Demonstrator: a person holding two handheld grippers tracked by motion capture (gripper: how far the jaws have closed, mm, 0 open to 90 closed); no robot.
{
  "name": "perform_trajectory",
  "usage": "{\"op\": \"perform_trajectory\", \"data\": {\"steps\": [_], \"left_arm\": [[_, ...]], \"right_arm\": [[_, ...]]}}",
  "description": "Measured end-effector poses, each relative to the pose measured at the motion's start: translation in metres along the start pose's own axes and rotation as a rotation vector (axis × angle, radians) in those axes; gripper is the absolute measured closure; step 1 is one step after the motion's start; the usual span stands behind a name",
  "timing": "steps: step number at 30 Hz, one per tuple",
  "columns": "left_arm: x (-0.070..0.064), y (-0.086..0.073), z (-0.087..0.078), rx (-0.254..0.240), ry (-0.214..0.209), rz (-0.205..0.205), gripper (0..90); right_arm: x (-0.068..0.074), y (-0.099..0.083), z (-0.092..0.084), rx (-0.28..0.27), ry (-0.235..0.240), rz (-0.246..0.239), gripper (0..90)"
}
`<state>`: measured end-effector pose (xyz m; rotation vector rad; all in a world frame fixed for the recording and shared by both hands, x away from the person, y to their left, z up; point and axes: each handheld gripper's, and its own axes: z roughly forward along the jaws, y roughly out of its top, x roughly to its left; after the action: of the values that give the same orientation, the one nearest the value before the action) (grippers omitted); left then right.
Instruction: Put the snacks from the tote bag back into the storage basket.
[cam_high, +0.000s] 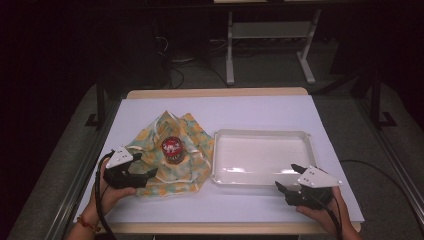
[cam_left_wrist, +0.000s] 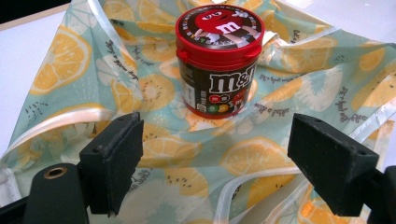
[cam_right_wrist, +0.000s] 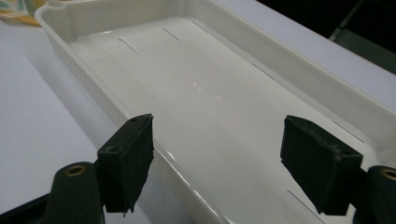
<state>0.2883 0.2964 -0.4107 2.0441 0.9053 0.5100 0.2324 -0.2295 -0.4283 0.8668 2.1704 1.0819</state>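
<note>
Jar (cam_left_wrist: 218, 60) standing upright on cloth (cam_left_wrist: 299, 84), ahead of left gripper (cam_left_wrist: 215, 158) and roughly centred between its jaws, not yet between them. Left jaws wide apart, holding nothing, hovering over near part of cloth; contact with cloth not determinable. Right gripper (cam_right_wrist: 217, 158) likewise with jaws wide apart and empty, poised over near rim of tray (cam_right_wrist: 88, 79), tray floor lying straight ahead between jaws. Tray bare, white, shallow, with faint slot marks along its floor. From high view, left gripper (cam_high: 142, 167) at near-left corner of cloth (cam_high: 192, 142), jar (cam_high: 172, 150) just beyond jaw tips; right gripper (cam_high: 289, 176) at near edge of tray (cam_high: 310, 137), well apart from jar. Tray just beside cloth on white table (cam_high: 150, 107). Judged progress: none of the handling done as yet; jar ungrasped, cloth spread but rumpled with corners partly folded inward, tray unloaded. Judged remainder: closing in on jar or cloth, gripping, and whatever transfer or wrapping follows. Jar condition: short, round, dark brown body with printed white lettering and small coloured dots near base; red screw lid seated and apparently closed, lid top bearing red cartoon figure. No dents or spillage visible. Cloth pale blue-green with orange citrus-slice print and pale glossy edging.
</note>
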Motion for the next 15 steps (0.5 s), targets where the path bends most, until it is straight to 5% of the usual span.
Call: {"op": "perform_trajectory", "data": {"steps": [15], "left_arm": [[-0.004, 0.013, 0.003, 0.005, 0.010, 0.001, 18.1]], "right_arm": [[0.001, 0.000, 0.001, 0.001, 0.002, -0.002, 25.0]]}}
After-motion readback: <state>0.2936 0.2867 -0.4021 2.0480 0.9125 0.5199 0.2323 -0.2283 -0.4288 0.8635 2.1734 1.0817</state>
